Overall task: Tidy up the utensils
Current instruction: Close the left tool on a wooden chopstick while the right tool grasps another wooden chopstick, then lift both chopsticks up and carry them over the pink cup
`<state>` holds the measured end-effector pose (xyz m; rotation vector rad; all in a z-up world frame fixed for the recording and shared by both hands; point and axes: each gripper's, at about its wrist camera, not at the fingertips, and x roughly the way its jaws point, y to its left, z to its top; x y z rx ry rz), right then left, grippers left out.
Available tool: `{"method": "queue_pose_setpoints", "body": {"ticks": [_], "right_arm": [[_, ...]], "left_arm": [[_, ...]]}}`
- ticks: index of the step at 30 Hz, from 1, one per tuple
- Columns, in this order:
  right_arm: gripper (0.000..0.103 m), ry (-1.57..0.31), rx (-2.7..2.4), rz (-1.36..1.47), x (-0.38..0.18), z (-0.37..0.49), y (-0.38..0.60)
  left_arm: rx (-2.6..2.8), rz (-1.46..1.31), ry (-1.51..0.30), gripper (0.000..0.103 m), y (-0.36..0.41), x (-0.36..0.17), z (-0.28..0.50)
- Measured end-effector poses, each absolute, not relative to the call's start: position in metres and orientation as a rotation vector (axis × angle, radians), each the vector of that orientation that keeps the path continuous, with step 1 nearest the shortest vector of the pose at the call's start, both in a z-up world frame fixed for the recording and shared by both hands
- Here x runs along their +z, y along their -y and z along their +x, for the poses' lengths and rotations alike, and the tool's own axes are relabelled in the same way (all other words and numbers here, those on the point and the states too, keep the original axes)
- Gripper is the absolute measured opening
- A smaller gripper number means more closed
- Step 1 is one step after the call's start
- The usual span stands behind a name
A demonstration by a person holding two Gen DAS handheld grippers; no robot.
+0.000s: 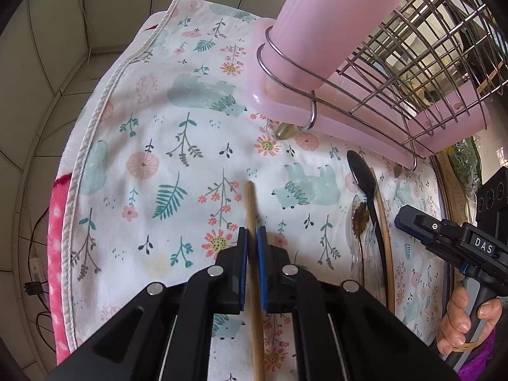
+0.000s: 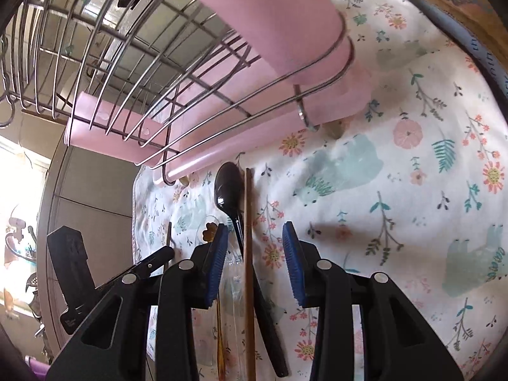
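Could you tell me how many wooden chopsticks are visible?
2 wooden chopsticks: one clamped in the left gripper, one on the floral cloth beside the black spoon; others may be hidden.

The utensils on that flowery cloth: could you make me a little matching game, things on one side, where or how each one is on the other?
Things:
1. wooden chopstick
2. black spoon
3. pink cup
4. second chopstick

Descriptions:
A. lying between the open fingers of the right gripper
B. standing in the wire rack
C. pinched in the left gripper
D. lying on the cloth, bowl toward the rack

Pairs: 1-C, 2-D, 3-B, 4-A
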<state>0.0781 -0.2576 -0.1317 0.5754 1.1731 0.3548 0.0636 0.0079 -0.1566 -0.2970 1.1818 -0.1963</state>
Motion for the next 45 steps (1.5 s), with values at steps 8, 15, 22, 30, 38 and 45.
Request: {"method": "queue_pose_setpoints", "body": {"ticks": [8,15,22,30,38,45], "right_arm": [[0.017,-1.216,0.371,0.532,-0.141,0.086,0.241],[0.006,-1.161,0.372,0.552,-0.137,0.078,0.256],[0.006,-1.058,0.334,0.562,-0.116,0.051,0.285],[0.006,-0.911,0.314,0.498,-0.082,0.022,0.299],[0.006,-0.793,0.315,0.453,-0.059,0.005,0.302],[0.006,-0.729,0.315,0.427,-0.044,-0.007,0.302]], "left_arm": [[-0.201,-0.298,-1.179,0.006,-0.009,-0.157,0.063],[-0.202,-0.294,-1.18,0.006,-0.008,-0.157,0.063],[-0.212,-0.323,-1.165,0.005,-0.015,-0.149,0.061],[-0.22,-0.337,-1.027,0.005,-0.03,-0.102,0.049],[-0.247,-0.309,-0.851,0.005,-0.031,-0.048,0.027],[-0.257,-0.291,-0.738,0.005,-0.024,-0.013,0.01]]}}
